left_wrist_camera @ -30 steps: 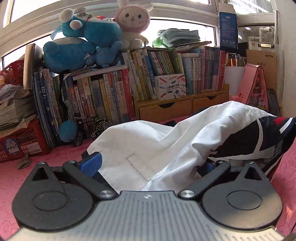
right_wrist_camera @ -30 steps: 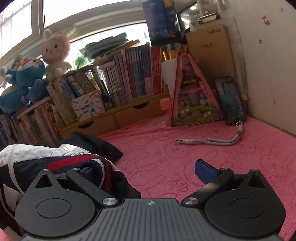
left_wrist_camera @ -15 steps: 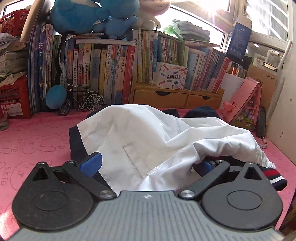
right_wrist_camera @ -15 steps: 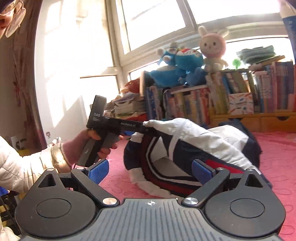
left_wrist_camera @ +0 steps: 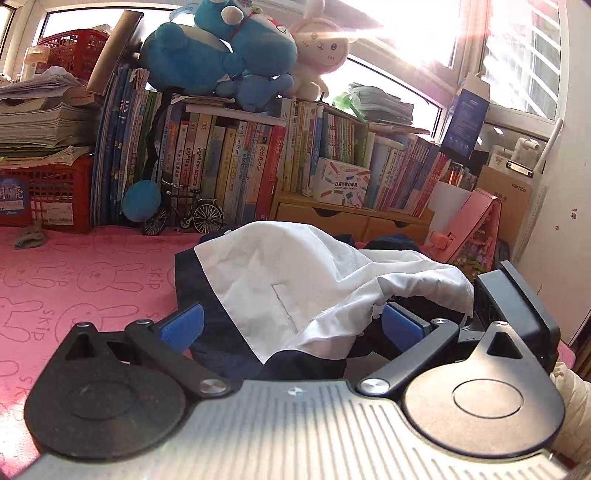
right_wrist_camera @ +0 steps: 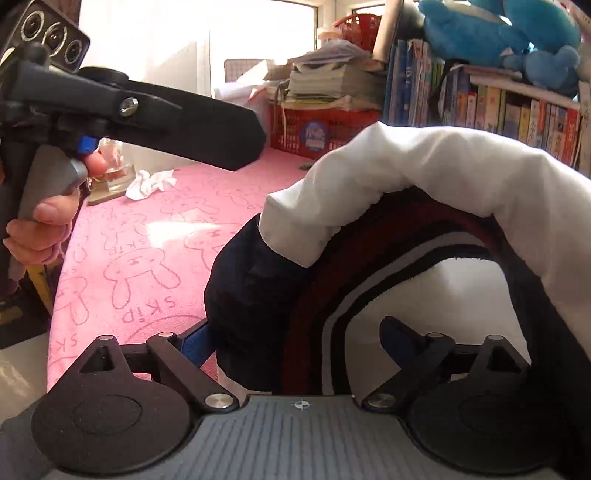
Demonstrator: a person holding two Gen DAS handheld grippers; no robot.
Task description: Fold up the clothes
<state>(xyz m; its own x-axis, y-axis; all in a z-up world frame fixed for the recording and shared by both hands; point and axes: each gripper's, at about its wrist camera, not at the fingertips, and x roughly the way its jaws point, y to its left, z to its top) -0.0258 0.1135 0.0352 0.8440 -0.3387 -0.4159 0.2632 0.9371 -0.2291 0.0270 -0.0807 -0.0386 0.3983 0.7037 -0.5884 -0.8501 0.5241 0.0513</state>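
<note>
Overhead, bright windows; pink bunny-print tabletop point(left_wrist_camera: 85, 273) under a rumpled jacket point(left_wrist_camera: 280, 280), books point(left_wrist_camera: 221, 166) along its far edge. Left hand-held gripper point(left_wrist_camera: 291, 325) gaping around cloth; right hand-held gripper point(right_wrist_camera: 295, 339) wide, just closing slightly, jacket between.

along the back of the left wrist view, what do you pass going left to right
red basket → toy bicycle → white pencil box → pink house-shaped case

A pink cloth with rabbit drawings point(left_wrist_camera: 85, 273) covers the near surface. At the far side a long row of books point(left_wrist_camera: 236, 162) stands above wooden drawers point(left_wrist_camera: 351, 219), with blue and pink plush toys point(left_wrist_camera: 236, 48) on top. A red basket point(left_wrist_camera: 55, 192) with stacked papers is at the far left. Strong sunlight comes through the window point(left_wrist_camera: 417, 33), and a white wall point(left_wrist_camera: 565, 206) closes the right.
</note>
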